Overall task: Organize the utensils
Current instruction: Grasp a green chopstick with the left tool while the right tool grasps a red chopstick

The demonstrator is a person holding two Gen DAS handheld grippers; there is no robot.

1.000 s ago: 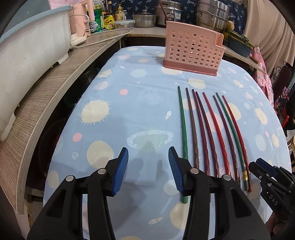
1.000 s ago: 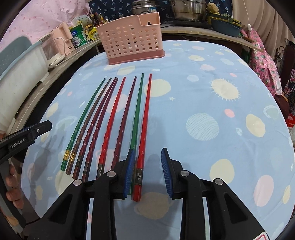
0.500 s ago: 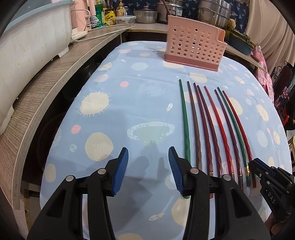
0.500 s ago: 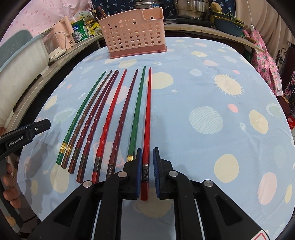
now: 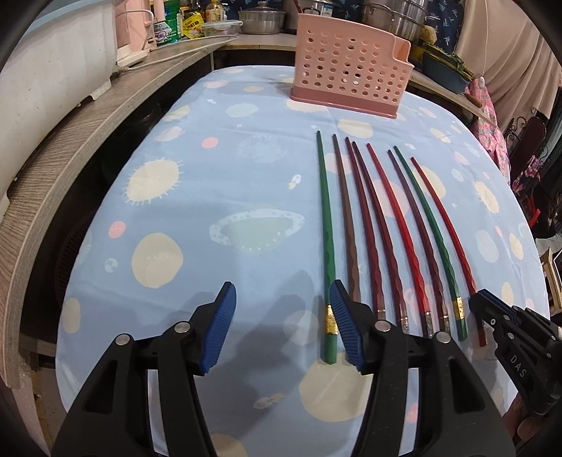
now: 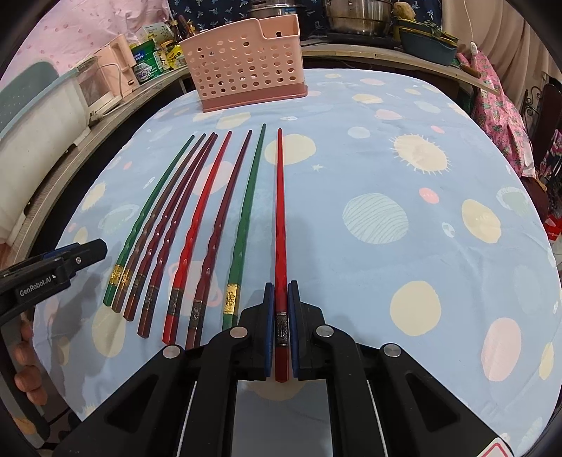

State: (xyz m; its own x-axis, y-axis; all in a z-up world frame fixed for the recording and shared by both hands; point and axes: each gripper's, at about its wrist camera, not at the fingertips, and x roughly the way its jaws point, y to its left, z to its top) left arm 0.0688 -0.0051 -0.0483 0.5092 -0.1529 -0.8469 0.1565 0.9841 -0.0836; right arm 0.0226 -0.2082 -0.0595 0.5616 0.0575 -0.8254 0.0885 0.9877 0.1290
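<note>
Several red, maroon, brown and green chopsticks lie side by side on the blue patterned tablecloth. My right gripper is shut on the handle end of the rightmost red chopstick, which points toward the pink perforated holder. In the left wrist view that gripper sits at the row's right end. My left gripper hangs low over the cloth at the row's left end, its jaws opening. The handle of the leftmost green chopstick lies just inside its right pad, unpinched. The holder stands at the far table edge.
A curved wooden counter runs along the left with a white tub, a pink appliance and bottles. Steel pots and a dark basin stand behind the holder. A person's fingers hold the left tool near the table's near-left edge.
The right jaws closed onto the rightmost red chopstick, which now lies a little apart from the green one beside it. The left jaws widened and stand closer to the leftmost green chopstick's handle.
</note>
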